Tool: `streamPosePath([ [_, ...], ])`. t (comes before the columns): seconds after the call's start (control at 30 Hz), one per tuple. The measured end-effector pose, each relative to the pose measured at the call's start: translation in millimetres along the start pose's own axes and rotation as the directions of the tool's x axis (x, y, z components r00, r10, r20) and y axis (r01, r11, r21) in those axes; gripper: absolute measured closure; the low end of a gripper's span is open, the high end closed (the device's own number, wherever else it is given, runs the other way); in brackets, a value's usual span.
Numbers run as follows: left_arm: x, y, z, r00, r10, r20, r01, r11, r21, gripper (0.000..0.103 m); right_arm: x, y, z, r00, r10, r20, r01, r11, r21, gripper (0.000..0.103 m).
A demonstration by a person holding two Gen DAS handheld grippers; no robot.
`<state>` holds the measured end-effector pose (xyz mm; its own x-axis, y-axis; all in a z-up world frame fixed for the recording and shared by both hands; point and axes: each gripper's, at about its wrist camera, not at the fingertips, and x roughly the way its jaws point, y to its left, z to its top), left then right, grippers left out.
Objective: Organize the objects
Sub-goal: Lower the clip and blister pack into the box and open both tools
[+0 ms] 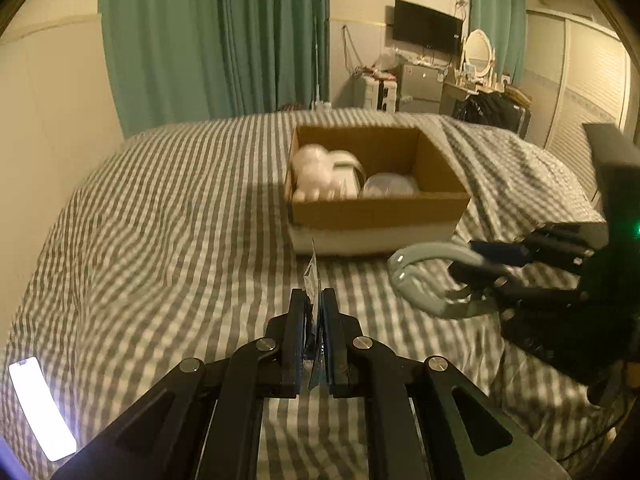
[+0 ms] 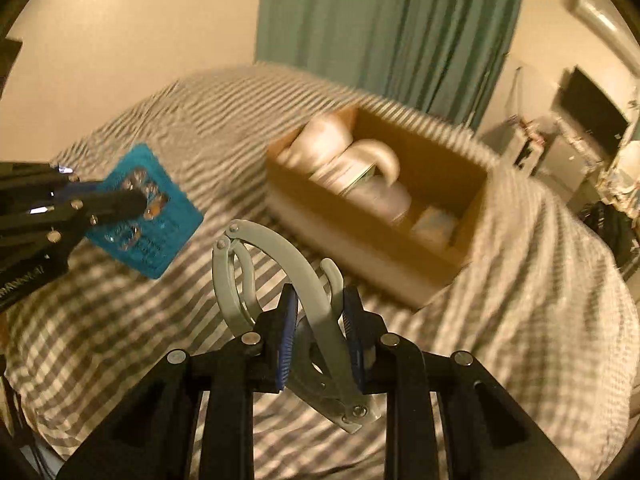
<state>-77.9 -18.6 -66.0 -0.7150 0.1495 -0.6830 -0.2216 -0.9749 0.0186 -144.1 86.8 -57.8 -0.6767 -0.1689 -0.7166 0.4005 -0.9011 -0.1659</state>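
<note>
Left wrist view: the left claw [image 1: 313, 300] sits at 6 o'clock, its two black fingers pressed onto a thin blister pack [image 1: 313, 276] seen edge-on, the pack's upper edge poking up past the fingertips. Beneath it spreads a bed [image 1: 160, 208] in grey-and-white striped cover. At 12 o'clock from the claw, near the middle of the picture, a cardboard box [image 1: 376, 210] rests on the bed; inside it lie blurred white items, one at the left and a rounded clear lid-like piece at the right, too smeared to name. At 3 o'clock the right claw [image 1: 476, 264] reaches in from the right edge, pinching a grey curved clamp-like tool [image 1: 420, 276] just in front of the box's near right corner. A lit phone [image 1: 42, 408] lies on the bed at 8 o'clock. Green curtains [image 1: 212, 40] hang at 11 o'clock, and a wall television [image 1: 427, 30] is at 1 o'clock.

Right wrist view: the right claw [image 2: 320, 304] at 6 o'clock grips the grey tool [image 2: 280, 256] between its blue-padded fingers, the tool's hinged arcs rising toward 11 o'clock. At 9 o'clock the left claw [image 2: 136, 200] holds the blister pack [image 2: 160, 240], here face-on as a teal card with round cells, above the striped bed [image 2: 540, 260]. The cardboard box [image 2: 360, 256] lies at 1 o'clock, motion-blurred, with pale bottle-like shapes inside. Curtains [image 2: 392, 28] fill 12 o'clock.
</note>
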Motion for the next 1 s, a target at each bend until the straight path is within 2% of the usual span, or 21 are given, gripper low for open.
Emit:
streamPosePath([
  [0.23,-4,-15,68,0.994,-0.025,0.104,0.022,0.999,0.027,0.095,-34,-49,40,0.990,-0.078,0.117,0.075,0.997,0.030,0.081],
  [0.33,0,-20,97,0.989,-0.032,0.145,0.026,0.999,0.041,0.095,-36,-63,58,0.984,-0.095,0.149,0.089,0.995,0.045,0.081],
  [0.5,18,-26,138,0.983,-0.059,0.171,0.052,0.998,0.046,0.095,-36,-80,84,0.976,-0.108,0.189,0.098,0.993,0.064,0.081],
  [0.77,69,-34,178,0.983,-0.090,0.162,0.080,0.995,0.064,0.095,-13,-110,118,0.972,-0.105,0.208,0.085,0.991,0.106,0.081],
  [1.0,131,-35,189,0.988,-0.127,0.085,0.126,0.992,0.017,0.095,48,-133,131,0.989,-0.066,0.134,0.039,0.979,0.198,0.081],
])
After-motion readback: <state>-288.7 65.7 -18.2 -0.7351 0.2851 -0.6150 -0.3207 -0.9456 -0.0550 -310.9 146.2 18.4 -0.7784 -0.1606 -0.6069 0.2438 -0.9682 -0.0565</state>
